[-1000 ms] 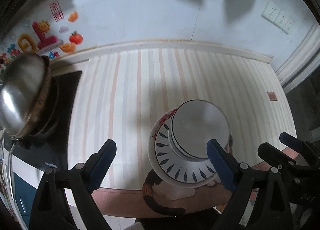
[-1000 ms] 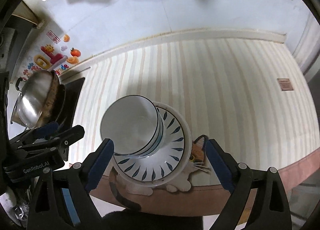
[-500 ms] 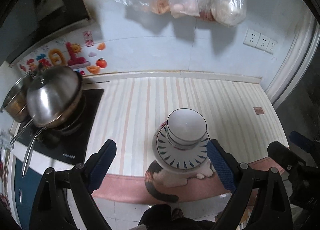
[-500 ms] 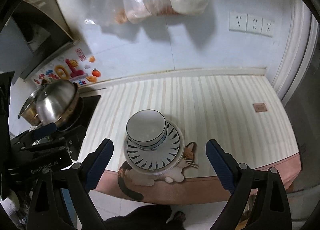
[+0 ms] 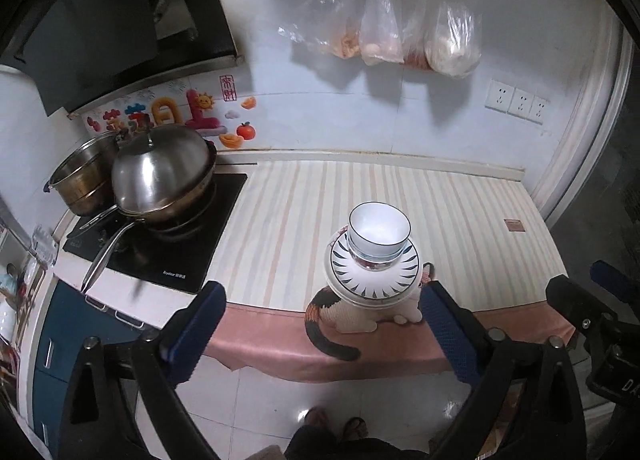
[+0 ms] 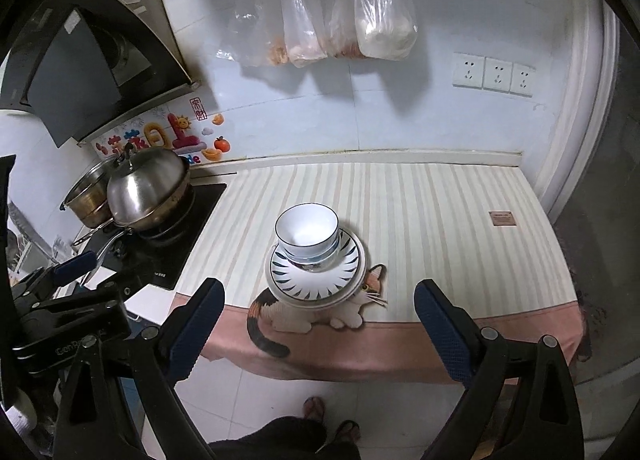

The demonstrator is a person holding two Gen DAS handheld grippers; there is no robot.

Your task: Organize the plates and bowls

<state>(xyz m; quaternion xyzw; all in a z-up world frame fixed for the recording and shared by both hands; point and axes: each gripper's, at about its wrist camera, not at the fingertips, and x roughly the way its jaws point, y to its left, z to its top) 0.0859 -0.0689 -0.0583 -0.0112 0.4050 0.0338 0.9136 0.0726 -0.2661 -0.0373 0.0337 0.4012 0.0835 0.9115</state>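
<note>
White bowls with blue rims point(image 5: 378, 234) stand stacked on plates with a blue petal pattern point(image 5: 374, 280) near the front edge of the striped counter point(image 5: 460, 220). The stack also shows in the right wrist view, bowls point(image 6: 307, 234) on plates point(image 6: 316, 280). My left gripper point(image 5: 320, 332) is open and empty, held back from the counter above the floor. My right gripper point(image 6: 316, 324) is open and empty, likewise back from the counter edge. Each gripper shows at the edge of the other's view.
A lidded steel wok point(image 5: 160, 172) and a pot point(image 5: 84, 180) sit on the black cooktop point(image 5: 168, 256) at the left. Plastic bags point(image 5: 400, 36) hang on the wall. A cat-print cloth point(image 5: 360, 312) drapes over the counter's front edge. My feet show on the tiled floor point(image 5: 260, 400).
Both grippers have pulled up and back from the stack, which now looks small and far. The bowls and plates have stayed in place on the counter.
</note>
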